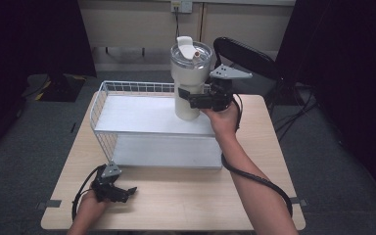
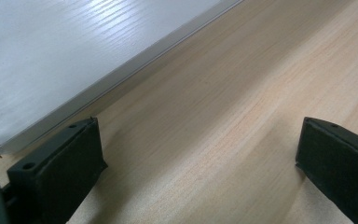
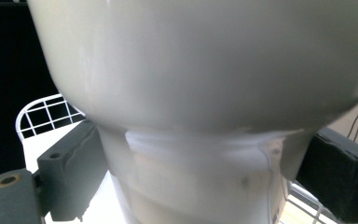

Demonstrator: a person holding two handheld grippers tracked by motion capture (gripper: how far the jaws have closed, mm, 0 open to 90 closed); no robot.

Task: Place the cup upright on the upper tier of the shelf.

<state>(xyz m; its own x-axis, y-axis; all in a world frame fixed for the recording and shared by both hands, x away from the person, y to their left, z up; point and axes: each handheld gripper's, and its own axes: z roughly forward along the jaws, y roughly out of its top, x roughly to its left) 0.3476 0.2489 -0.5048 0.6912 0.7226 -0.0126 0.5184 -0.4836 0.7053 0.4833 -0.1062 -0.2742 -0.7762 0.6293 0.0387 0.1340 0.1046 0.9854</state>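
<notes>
- One white tumbler (image 1: 190,73) stands upright at the far right corner of a white two-tier rack's (image 1: 142,117) upper shelf; it is smooth and glossy, wide in the upper body and stepping down to a narrower base, with a clear lid and a white flip spout on top.
- The right tool (image 1: 192,100) is clamped on the tumbler's narrow lower section, one black jaw on each side (the right gripper view shows both jaws pressed against the waist just under the bulge).
- That close view (image 3: 191,84) brings out the soft sheen and the ridge where the wide body meets the base, along with a curved piece of white wire mesh behind; the high view alone shows the lid and spout.
- The rack has flat white shelves, two of them, and a wire-grid wall along the left and back.
- The left tool (image 1: 129,192) lies low on the pale wood-grain tabletop (image 1: 186,196) near the rack's front left corner, its jaws spread wide with nothing between them.
- The left gripper view shows the fine grain of the tabletop (image 2: 205,121) and the streaked white face of the lower shelf (image 2: 74,56) beside it.
- One black chair (image 1: 247,58) stands beyond the far edge.
</notes>
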